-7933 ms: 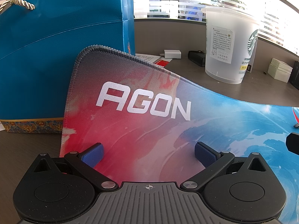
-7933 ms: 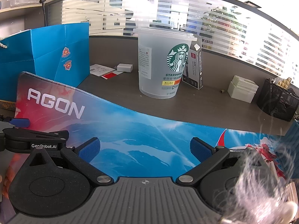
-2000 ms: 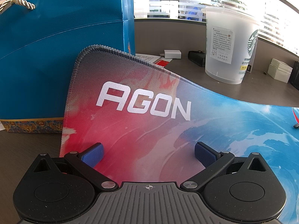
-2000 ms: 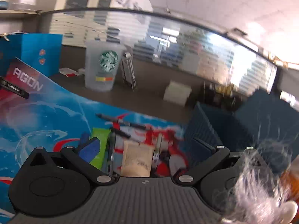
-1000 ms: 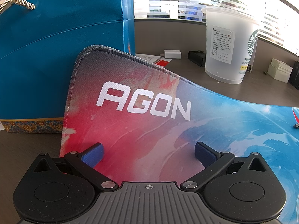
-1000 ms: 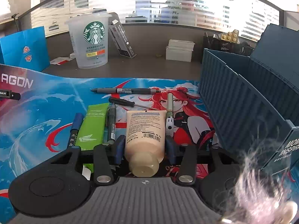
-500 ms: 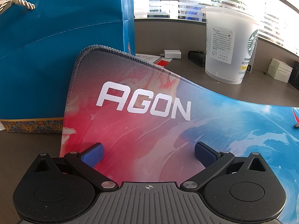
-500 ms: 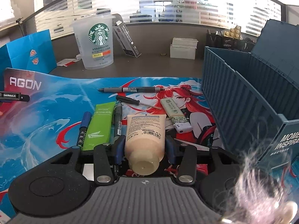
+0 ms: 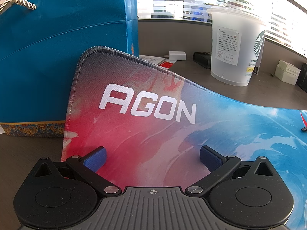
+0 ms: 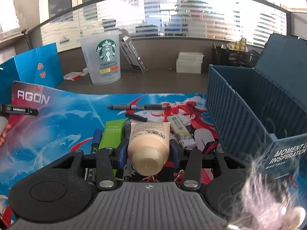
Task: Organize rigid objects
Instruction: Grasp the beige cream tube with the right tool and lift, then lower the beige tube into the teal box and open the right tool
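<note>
My right gripper (image 10: 148, 150) is shut on a beige cream tube (image 10: 148, 143) and holds it above the printed desk mat (image 10: 67, 118), cap toward the camera. Below it on the mat lie a green packet (image 10: 111, 134), a grey pen (image 10: 138, 106), a black pen (image 10: 136, 117), a blue marker (image 10: 96, 138) and a white eraser-like stick (image 10: 181, 130). An open dark blue container box (image 10: 239, 107) stands to the right. My left gripper (image 9: 152, 158) is open and empty, low over the mat's AGON corner (image 9: 147, 107).
A Starbucks cup (image 10: 104, 63) and a leaning black carton (image 10: 134, 55) stand behind the mat. A blue gift bag (image 9: 63, 61) stands at the left. White boxes (image 10: 190, 62) and a black mesh organizer (image 10: 234, 57) sit by the window partition.
My right gripper has risen with the cream tube shut in its jaws, and the mat objects have dropped lower in view. The left gripper has not moved.
</note>
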Available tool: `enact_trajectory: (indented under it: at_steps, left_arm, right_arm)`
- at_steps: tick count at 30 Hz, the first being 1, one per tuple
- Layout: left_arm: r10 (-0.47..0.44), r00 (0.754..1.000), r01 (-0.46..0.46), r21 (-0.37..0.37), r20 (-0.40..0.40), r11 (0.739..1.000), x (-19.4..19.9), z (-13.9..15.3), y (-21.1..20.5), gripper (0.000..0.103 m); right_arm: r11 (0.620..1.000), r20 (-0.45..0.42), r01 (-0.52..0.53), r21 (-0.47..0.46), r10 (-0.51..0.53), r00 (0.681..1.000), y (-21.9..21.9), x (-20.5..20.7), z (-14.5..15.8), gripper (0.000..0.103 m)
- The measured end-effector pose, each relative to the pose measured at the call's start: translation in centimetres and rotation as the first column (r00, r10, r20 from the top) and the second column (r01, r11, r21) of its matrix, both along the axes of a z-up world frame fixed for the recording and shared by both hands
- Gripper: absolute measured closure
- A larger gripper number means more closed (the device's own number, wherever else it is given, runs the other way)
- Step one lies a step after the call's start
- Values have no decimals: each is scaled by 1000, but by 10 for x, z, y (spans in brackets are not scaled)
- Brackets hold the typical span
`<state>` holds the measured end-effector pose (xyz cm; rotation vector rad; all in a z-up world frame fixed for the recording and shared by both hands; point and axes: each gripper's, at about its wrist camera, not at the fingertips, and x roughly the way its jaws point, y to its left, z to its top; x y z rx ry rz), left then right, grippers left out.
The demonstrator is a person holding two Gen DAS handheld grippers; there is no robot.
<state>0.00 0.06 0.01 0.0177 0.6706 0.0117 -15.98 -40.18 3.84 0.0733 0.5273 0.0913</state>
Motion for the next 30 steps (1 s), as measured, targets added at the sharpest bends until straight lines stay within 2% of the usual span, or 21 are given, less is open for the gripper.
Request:
enact_trajectory:
  at_steps: [15, 23, 30]
  left_arm:
    - [0, 1000, 0, 0, 0, 1000, 0, 0, 0, 0]
    - [0, 1000, 0, 0, 0, 1000, 0, 0, 0, 0]
    - [0, 1000, 0, 0, 0, 1000, 0, 0, 0, 0]
  right_arm:
    - [999, 64, 33, -14, -32, 997, -20, -4, 36, 61]
    - [996, 123, 94, -10, -92, 988, -48, -9, 62, 61]
    - [985, 149, 164, -53, -155, 977, -77, -7, 82, 61]
